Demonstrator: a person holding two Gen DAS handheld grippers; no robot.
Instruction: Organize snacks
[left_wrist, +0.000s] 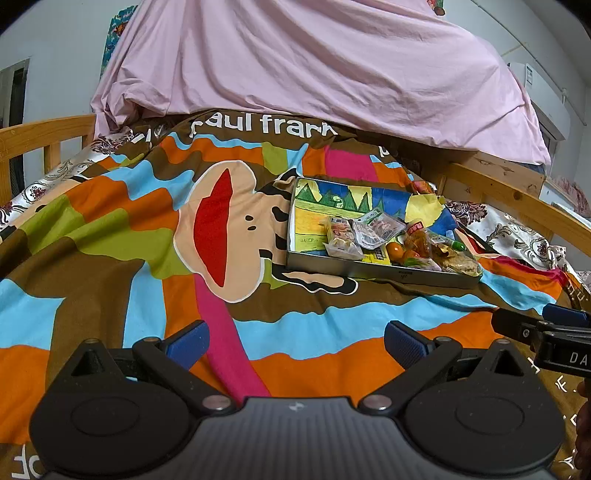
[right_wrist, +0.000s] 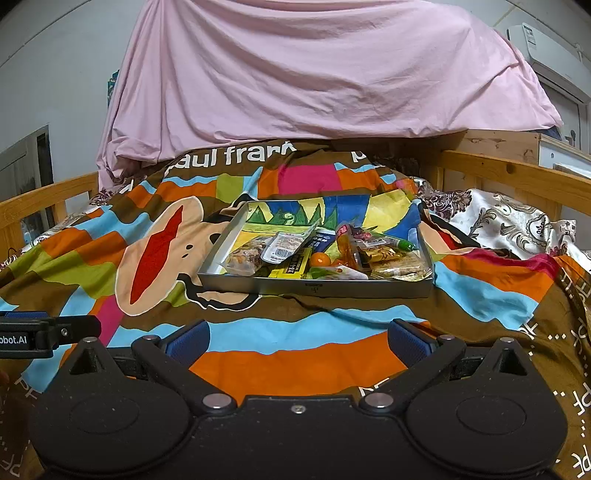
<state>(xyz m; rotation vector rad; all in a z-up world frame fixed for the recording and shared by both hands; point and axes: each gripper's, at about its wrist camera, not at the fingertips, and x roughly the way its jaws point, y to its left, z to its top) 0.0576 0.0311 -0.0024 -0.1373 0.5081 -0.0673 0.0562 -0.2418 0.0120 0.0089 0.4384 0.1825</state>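
Observation:
A grey metal tray (right_wrist: 314, 287) lined with a colourful drawing sits on the bed, holding several wrapped snacks (right_wrist: 280, 251), small orange fruits (right_wrist: 320, 259) and a green marker (right_wrist: 402, 243). It also shows in the left wrist view (left_wrist: 369, 271), to the right of centre, with its snacks (left_wrist: 373, 230). My left gripper (left_wrist: 295, 343) is open and empty, low over the quilt, left of the tray. My right gripper (right_wrist: 297, 341) is open and empty, straight in front of the tray's near wall. Each gripper shows at the edge of the other's view.
The tray rests on a bright patchwork quilt with a monkey face (right_wrist: 159, 254). A pink sheet (right_wrist: 314, 74) is heaped behind. Wooden bed rails (right_wrist: 517, 166) run along both sides. A floral cloth (right_wrist: 498, 221) lies at the right.

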